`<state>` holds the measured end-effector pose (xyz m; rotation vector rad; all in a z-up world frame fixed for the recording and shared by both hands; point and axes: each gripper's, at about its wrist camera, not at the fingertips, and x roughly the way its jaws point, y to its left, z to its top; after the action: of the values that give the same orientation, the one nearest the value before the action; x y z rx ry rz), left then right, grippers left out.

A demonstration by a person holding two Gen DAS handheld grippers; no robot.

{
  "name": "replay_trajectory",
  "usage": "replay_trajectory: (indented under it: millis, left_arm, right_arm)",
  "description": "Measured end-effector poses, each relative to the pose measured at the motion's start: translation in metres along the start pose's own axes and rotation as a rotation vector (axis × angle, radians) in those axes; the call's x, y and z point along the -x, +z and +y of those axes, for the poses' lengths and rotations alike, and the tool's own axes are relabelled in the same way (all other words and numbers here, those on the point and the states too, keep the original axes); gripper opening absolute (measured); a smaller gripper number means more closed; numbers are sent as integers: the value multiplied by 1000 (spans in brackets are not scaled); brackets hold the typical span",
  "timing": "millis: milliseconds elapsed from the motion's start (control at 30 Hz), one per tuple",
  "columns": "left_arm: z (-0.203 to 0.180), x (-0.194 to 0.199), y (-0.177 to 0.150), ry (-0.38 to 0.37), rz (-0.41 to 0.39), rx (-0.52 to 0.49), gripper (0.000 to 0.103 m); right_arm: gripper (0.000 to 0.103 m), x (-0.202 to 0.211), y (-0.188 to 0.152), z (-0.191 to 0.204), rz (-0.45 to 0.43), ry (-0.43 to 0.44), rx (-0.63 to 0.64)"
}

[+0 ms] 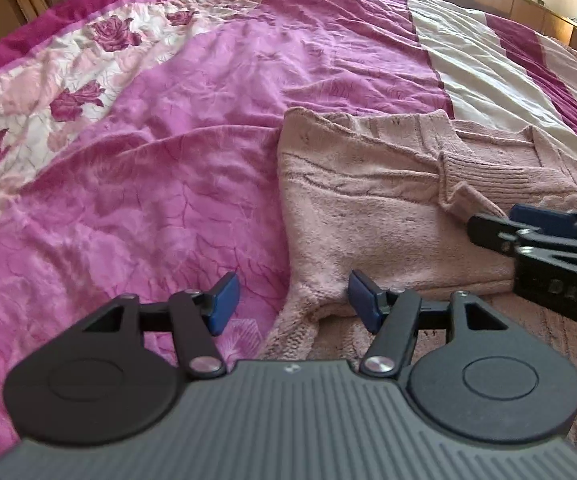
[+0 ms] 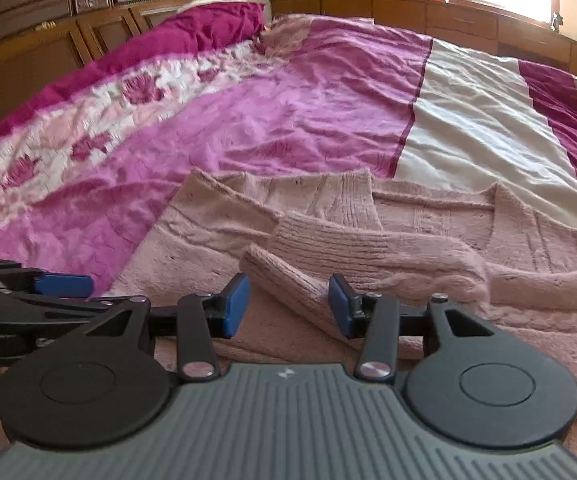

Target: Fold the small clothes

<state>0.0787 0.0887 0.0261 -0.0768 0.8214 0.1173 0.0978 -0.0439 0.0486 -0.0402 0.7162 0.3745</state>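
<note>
A pale pink knitted sweater lies partly folded on the bed, a ribbed sleeve cuff laid across its body. My left gripper is open and empty, low over the sweater's near left edge, which lies between its blue pads. The sweater also shows in the right wrist view. My right gripper is open, with the ribbed sleeve lying between its pads, not pinched. The right gripper shows at the right edge of the left wrist view; the left gripper shows at the left edge of the right wrist view.
The bed is covered by a magenta, pink and white floral bedspread. A dark wooden headboard stands at the back left, a wooden dresser under a bright window behind the bed.
</note>
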Motion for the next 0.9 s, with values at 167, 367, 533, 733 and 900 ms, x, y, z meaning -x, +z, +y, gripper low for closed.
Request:
replay_trajectory:
  millis: [167, 367, 533, 733, 900]
  left_arm:
    - [-4, 1, 0, 14, -8, -24, 63]
    - [-9, 6, 10, 17, -35, -30, 62]
    - [-16, 10, 19, 3, -70, -40, 62]
    - [-30, 6, 25, 6, -94, -90, 62]
    - [-33, -5, 23, 17, -80, -102, 62]
  right_arm:
    - [30, -10, -9, -10, -25, -23, -24]
    - [11, 10, -4, -37, -99, -26, -152]
    - [11, 41, 8, -59, -190, -48, -200]
    - [11, 80, 10, -104, -269, -101, -275]
    - [11, 99, -11, -152, -271, -185, -366]
